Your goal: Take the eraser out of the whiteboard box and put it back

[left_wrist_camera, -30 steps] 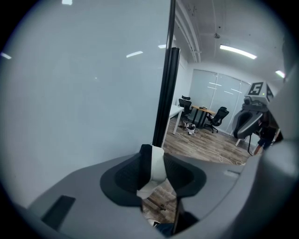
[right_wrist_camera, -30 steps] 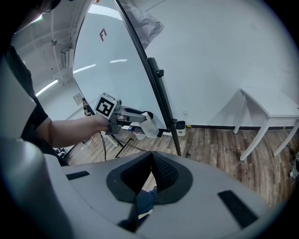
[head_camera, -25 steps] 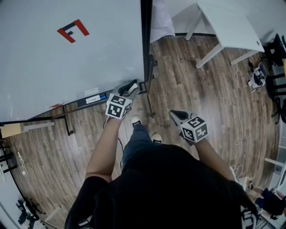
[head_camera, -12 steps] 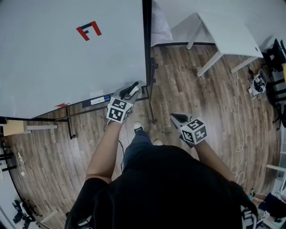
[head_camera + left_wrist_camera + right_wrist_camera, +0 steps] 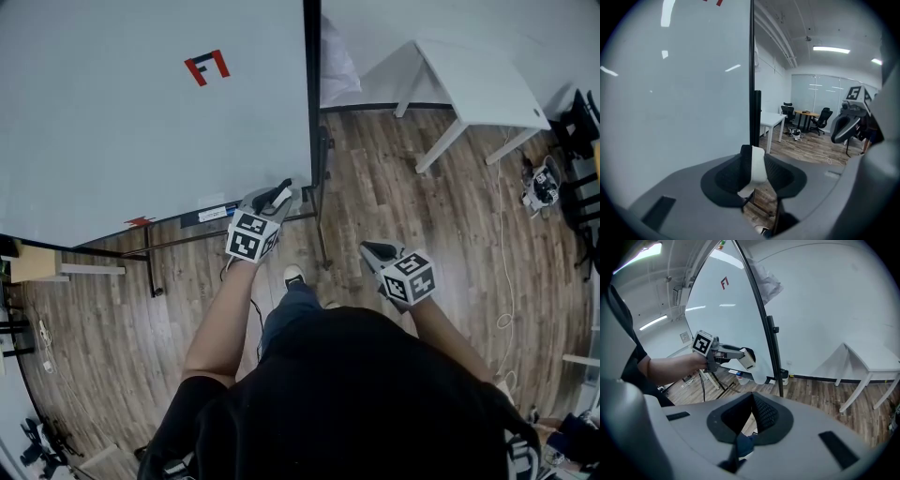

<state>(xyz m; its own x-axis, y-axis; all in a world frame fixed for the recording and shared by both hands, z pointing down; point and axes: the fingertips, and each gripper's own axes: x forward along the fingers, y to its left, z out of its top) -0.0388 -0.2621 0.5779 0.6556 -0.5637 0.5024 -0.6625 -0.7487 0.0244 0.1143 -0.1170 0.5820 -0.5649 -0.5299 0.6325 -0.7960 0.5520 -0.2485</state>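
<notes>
1. The left gripper (image 5: 278, 195) is clamped on the eraser (image 5: 758, 165) – a white block standing upright between the dark jaw pads.
2. The eraser is out of the whiteboard box (image 5: 208, 216), held in the air near the lower right corner of the whiteboard (image 5: 141, 122), beside its black edge post. Whether it touches the board cannot be told.
3. The right gripper (image 5: 751, 405) has its jaws pressed together with nothing between them – it hangs lower and to the right, well apart from the board.
4. The box runs along the board's bottom edge, with a blue and white item lying in it.
5. A red mark (image 5: 206, 67) sits high on the board; a white table (image 5: 483, 80) stands on the wooden floor (image 5: 394, 187) to the right.
</notes>
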